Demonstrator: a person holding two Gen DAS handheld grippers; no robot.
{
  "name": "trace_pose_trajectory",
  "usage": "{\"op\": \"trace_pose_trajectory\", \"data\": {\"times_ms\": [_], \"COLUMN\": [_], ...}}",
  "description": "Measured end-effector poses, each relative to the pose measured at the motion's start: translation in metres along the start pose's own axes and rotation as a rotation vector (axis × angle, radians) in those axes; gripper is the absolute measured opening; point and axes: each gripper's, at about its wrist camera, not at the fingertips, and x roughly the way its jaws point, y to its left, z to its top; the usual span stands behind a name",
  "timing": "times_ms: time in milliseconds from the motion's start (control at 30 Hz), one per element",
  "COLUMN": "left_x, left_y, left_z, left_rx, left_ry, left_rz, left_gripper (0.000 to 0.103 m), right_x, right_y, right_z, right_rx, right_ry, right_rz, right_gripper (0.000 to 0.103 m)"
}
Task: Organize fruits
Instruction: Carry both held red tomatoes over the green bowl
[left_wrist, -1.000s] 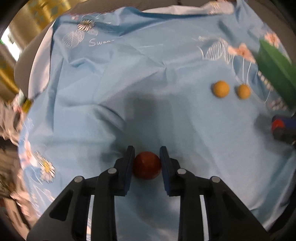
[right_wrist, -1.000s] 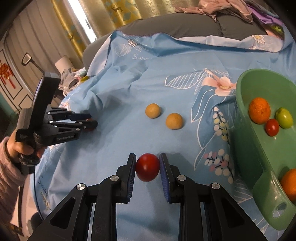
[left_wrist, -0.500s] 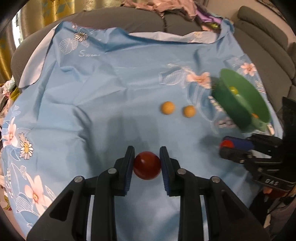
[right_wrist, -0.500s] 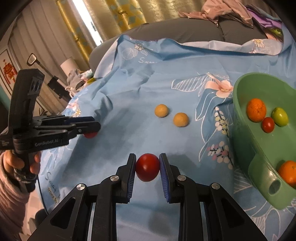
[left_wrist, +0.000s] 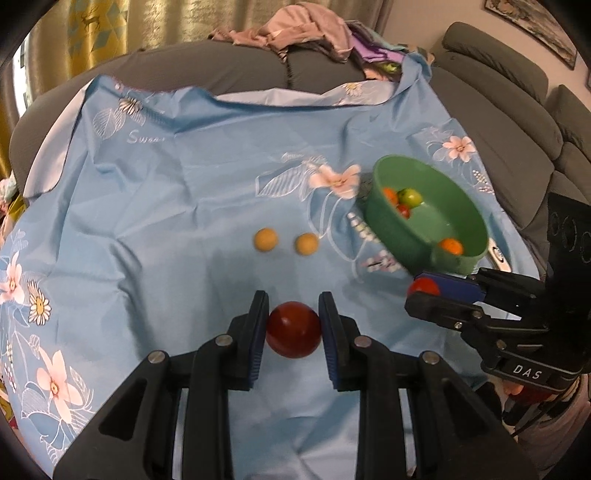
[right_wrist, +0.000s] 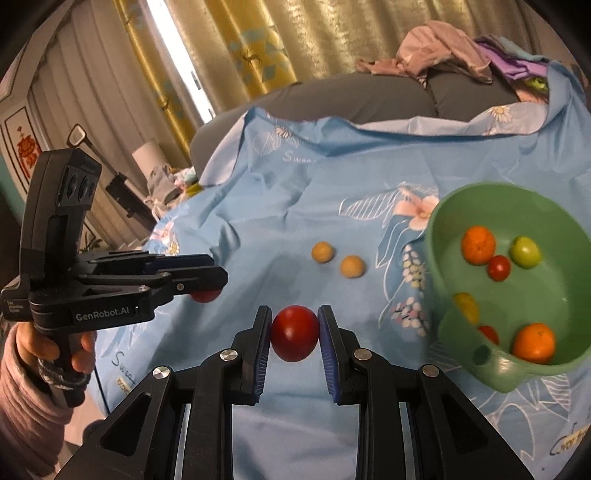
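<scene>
From the right wrist view, I am seeing only a sliver of the left gripper's fruit under its fingers. At four o'clock, the bowl's near wall is hiding part of a red fruit. In the left view, the right gripper's tomato is half covered by its fingers.

Window daylight flares behind the curtains; soft shadows fall on the blue cloth, fisheye edges darkened, green bowl slightly blurred.

Home living rm: grey sofa, gold curtains, clothes pile.
</scene>
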Motion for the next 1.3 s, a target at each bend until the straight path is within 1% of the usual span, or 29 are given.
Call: {"op": "trace_pose_trajectory", "data": {"times_ms": [200,333,467,500,533,567,633,767,867,900,933,967,1000,1067,1133,1167,1233,1300], "left_x": [-0.003,-0.006,-0.013,-0.014,-0.013,-0.01,-0.006,0.006,0.022,0.028,0.035,0.044,0.048,0.061,0.067,0.067,0.066,0.064], "left_y": [-0.018,-0.021,0.006,0.018,0.028,0.039,0.05,0.058,0.06,0.061,0.063,0.065,0.069,0.077,0.085,0.086,0.086,0.084], "left_z": [0.011,0.017,0.021,0.02,0.019,0.016,0.01,-0.001,-0.007,-0.008,-0.01,-0.015,-0.019,-0.027,-0.034,-0.036,-0.04,-0.044], "left_rx": [0.022,0.037,-0.025,-0.045,-0.068,-0.084,-0.099,-0.107,-0.087,-0.079,-0.073,-0.062,-0.053,-0.035,-0.037,-0.036,-0.028,-0.01], "left_ry": [-0.017,-0.031,-0.043,-0.041,-0.037,-0.016,0.006,0.033,0.046,0.058,0.072,0.094,0.105,0.144,0.164,0.166,0.174,0.18], "left_rz": [-0.014,-0.013,-0.015,-0.009,0.014,0.039,0.074,0.058,0.079,0.082,0.096,0.125,0.151,0.218,0.24,0.236,0.23,0.239], "left_gripper": [0.027,0.028,0.03,0.033,0.033,0.031,0.031,0.031,0.035,0.039,0.042,0.046,0.046,0.046,0.043,0.04,0.039,0.037], "right_x": [-0.013,-0.021,-0.024,-0.024,-0.023,-0.021,-0.013,-0.002,0.004,0.005,0.007,0.008,0.011,0.015,0.018,0.019,0.021,0.022], "right_y": [-0.006,-0.014,-0.018,-0.019,-0.018,-0.018,-0.016,-0.014,-0.013,-0.012,-0.012,-0.012,-0.011,-0.009,-0.007,-0.006,-0.004,-0.004], "right_z": [0.002,0.003,0.004,0.003,0.002,0.001,0.0,-0.001,-0.001,-0.001,-0.002,-0.002,-0.002,-0.003,-0.003,-0.002,-0.003,-0.003], "right_rx": [0.012,0.029,0.041,0.041,0.041,0.041,0.041,0.04,0.038,0.036,0.034,0.033,0.032,0.024,0.021,0.019,0.015,0.015], "right_ry": [-0.042,-0.064,-0.069,-0.07,-0.069,-0.066,-0.054,-0.034,-0.019,-0.015,-0.011,-0.005,0.0,0.008,0.014,0.017,0.021,0.026], "right_rz": [-0.01,-0.017,-0.006,0.001,0.01,0.018,0.032,0.052,0.057,0.058,0.06,0.062,0.063,0.071,0.076,0.079,0.083,0.083], "right_gripper": [0.028,0.028,0.028,0.028,0.028,0.028,0.028,0.028,0.028,0.028,0.028,0.028,0.028,0.028,0.028,0.028,0.028,0.028]}}
